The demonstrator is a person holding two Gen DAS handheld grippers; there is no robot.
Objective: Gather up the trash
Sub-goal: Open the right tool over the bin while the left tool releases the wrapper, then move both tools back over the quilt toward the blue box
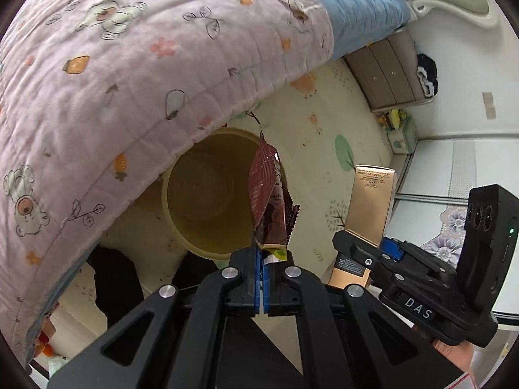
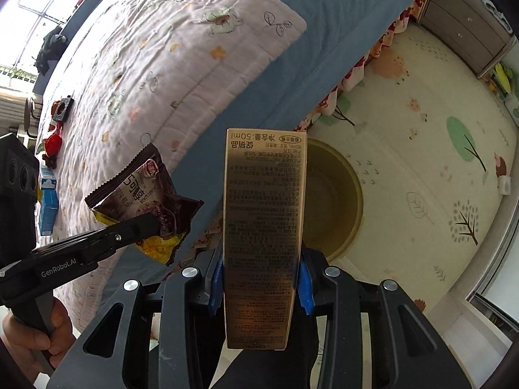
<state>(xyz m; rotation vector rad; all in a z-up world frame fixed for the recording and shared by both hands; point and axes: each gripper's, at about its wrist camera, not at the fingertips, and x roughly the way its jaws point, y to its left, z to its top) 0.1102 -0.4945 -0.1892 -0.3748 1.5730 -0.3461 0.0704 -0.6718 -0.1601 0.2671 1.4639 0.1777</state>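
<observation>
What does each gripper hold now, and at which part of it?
The left gripper pinches the brown snack wrapper at its bottom edge. The right gripper clamps the gold carton across its lower half.

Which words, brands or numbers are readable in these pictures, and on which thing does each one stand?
"DAS": right tool, on its black body.
"GenRobot.AI": left tool, on its arm.
"50ml": gold box, printed upside down.
"L'OREAL": gold box, small.
Brown snack wrapper: logo and characters unreadable.
Box's fine print: too small.

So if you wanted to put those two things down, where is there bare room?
Bare room: inside the bin, which looks empty, and the play mat between bin and drawers. Crowded: the quilt's far end, with a blue carton and red scraps. The left gripper grips a wrapper, the right gripper a gold box.
</observation>
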